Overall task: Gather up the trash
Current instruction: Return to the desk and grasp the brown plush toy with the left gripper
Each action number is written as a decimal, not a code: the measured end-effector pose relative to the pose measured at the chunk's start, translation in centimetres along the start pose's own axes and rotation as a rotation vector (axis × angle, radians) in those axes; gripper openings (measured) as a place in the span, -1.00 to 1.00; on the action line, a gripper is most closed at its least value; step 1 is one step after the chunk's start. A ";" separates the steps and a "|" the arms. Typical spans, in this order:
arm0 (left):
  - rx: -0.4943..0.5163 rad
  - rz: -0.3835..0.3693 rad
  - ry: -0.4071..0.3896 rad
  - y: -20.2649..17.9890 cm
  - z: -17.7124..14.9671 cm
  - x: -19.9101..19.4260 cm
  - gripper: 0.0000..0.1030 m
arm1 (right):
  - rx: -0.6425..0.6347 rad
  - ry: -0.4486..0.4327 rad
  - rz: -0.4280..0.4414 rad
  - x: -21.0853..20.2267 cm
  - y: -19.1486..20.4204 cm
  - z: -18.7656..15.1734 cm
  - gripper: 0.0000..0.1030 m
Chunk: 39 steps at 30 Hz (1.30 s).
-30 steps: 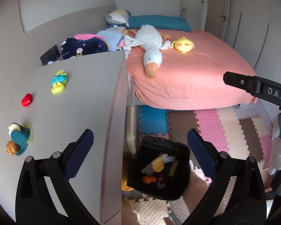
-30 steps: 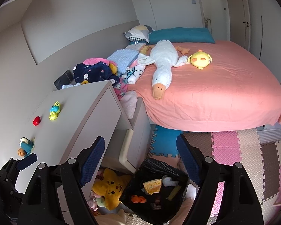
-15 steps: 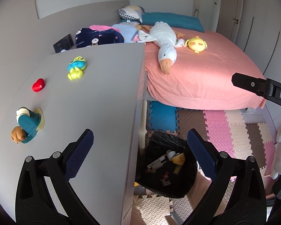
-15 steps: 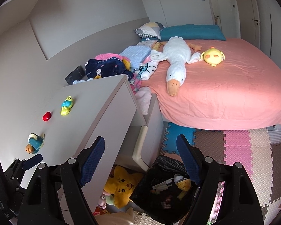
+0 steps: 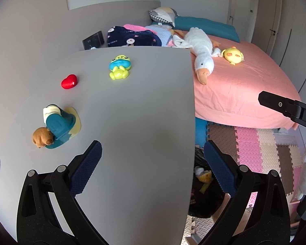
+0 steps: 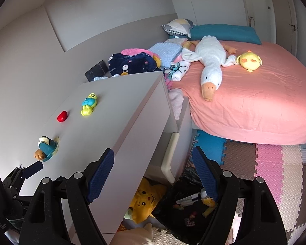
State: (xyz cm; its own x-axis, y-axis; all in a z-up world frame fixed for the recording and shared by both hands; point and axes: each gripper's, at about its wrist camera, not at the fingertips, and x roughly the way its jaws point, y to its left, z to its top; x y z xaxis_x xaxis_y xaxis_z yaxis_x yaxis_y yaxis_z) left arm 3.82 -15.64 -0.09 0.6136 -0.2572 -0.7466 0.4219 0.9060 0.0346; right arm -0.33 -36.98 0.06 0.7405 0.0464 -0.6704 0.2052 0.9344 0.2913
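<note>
- Already lying in the black trash bag (image 6: 185, 210), at the lower middle of the right wrist view: several small pieces.
- Waiting on the grey dresser top (image 5: 132, 122), left side of the frame: red heart (image 5: 69, 81), frog toy (image 5: 119, 67), blue holder (image 5: 59, 126).
- Holding nothing: left gripper (image 5: 152, 168) and right gripper (image 6: 153, 175), jaws apart.
- Probably remaining: picking up these three.

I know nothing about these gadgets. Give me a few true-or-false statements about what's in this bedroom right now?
1. Both grippers, left gripper and right gripper, are open and empty. True.
2. The red heart lies on the bed. False: it lies on the grey dresser top.
3. The white goose plush lies on the pink bed. True.
4. The black trash bag is empty. False: it holds several items.
</note>
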 end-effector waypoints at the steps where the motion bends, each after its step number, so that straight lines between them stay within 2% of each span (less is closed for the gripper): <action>1: -0.008 0.005 0.000 0.4 -0.1 0.0 0.87 | -0.005 0.002 0.004 0.2 0.4 0.0 0.54; 25: -0.185 0.164 -0.004 12.3 -2.4 -1.5 0.87 | -0.133 0.079 0.101 4.9 9.7 -0.1 0.54; 28: -0.222 0.183 -0.002 14.1 -2.8 -1.3 0.82 | -0.143 0.088 0.110 5.5 10.6 -0.1 0.54; 32: -0.292 0.187 0.016 16.5 -3.1 -0.8 0.63 | -0.160 0.097 0.114 6.2 11.6 0.0 0.54; 39: -0.309 0.207 0.023 18.2 -2.7 0.3 0.60 | -0.171 0.110 0.117 7.4 12.3 0.2 0.54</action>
State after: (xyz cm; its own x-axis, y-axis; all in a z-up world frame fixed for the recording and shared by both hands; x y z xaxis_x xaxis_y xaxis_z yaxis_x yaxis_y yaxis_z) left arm 9.90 1.71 -1.50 0.6481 -0.0538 -0.7596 0.0671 0.9977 -0.0134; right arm 7.80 -25.17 -1.21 0.6764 0.1875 -0.7122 0.0039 0.9661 0.2581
